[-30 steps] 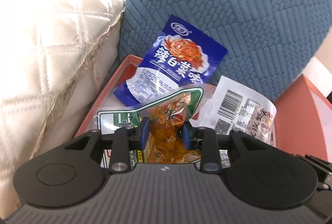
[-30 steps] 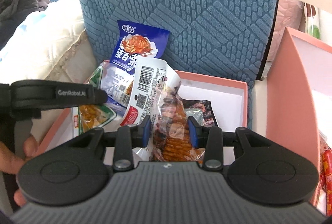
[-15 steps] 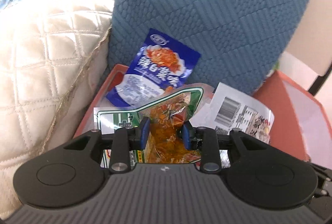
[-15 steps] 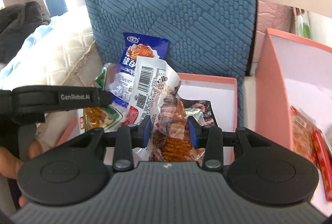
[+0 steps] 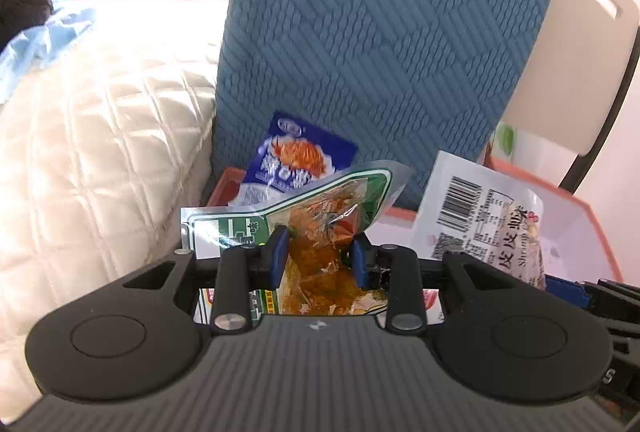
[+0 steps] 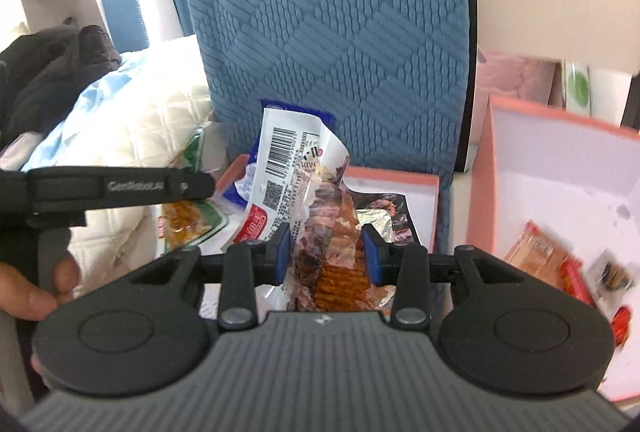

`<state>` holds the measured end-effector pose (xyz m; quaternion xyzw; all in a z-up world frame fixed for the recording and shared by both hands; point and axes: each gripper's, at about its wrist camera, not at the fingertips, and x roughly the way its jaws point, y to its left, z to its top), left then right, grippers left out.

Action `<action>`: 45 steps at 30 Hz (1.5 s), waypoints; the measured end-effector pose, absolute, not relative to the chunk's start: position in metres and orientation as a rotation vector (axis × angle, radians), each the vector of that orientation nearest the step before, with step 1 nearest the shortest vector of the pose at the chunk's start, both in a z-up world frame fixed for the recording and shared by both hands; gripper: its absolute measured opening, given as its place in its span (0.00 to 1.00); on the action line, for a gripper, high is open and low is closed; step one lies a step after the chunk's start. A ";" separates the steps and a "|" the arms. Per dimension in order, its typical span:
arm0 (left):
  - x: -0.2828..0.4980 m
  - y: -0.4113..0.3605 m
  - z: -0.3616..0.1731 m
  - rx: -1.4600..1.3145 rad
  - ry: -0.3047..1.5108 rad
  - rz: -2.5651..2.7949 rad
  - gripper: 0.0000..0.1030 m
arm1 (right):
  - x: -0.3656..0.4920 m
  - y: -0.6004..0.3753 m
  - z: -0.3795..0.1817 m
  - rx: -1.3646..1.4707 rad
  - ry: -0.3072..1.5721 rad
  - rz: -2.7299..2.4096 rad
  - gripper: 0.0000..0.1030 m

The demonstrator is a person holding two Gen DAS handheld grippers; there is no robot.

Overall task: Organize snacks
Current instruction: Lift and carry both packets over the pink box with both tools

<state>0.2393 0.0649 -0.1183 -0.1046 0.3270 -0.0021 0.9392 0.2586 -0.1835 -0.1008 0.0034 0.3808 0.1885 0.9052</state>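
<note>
Left gripper [image 5: 320, 256] is shown clenched on the green-edged snack packet [image 5: 320, 232], whose clear window of orange pieces is pinched between the blue pads [image 5: 278, 258]; right gripper [image 6: 326, 258] is likewise clenched on the barcode-labelled snack packet [image 6: 320, 232], with reddish-brown ridged pieces seen between its pads [image 6: 372, 256]. All places are given relative to the blue textured cushion [image 5: 380, 43], which stands upright behind everything. A cream quilted cushion [image 5: 96, 159] is seen to its left, with pale blue cloth [image 5: 44, 43] and a dark garment [image 6: 48, 79] further left. A shallow pink box [image 6: 400, 183] lies at its foot, holding a dark foil packet [image 6: 388, 216] on its white floor. A second pink box [image 6: 560, 191], larger in view, stands to the right of the cushion, just beside the first, and red and orange packets [image 6: 552, 256] are seen inside it, partly blurred. The blue snack packet [image 5: 300, 159] is propped against the cushion's lower front, behind both held packets. Both held packets are raised in front of the cushion's base, above the shallow box, the green-edged one to the left. At the left edge of the right wrist view, a hand [image 6: 32, 292] is seen gripping the left gripper's handle
</note>
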 end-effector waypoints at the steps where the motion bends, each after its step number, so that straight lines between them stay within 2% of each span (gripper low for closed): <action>1: 0.238 0.064 -0.112 -0.212 0.662 -0.007 0.36 | 0.259 -0.185 -0.095 0.007 0.779 0.389 0.39; 15: 0.223 0.032 -0.028 -0.235 0.550 -0.103 0.37 | 0.260 -0.217 -0.017 -0.001 0.645 0.368 0.39; 26: 0.213 -0.010 0.016 -0.214 0.508 -0.181 0.37 | 0.244 -0.251 0.022 -0.022 0.575 0.316 0.39; 36: 0.216 -0.065 0.007 -0.220 0.546 -0.257 0.37 | 0.237 -0.299 0.024 -0.039 0.574 0.254 0.39; 45: 0.233 -0.116 -0.027 -0.203 0.648 -0.319 0.37 | 0.232 -0.350 -0.003 -0.028 0.629 0.168 0.39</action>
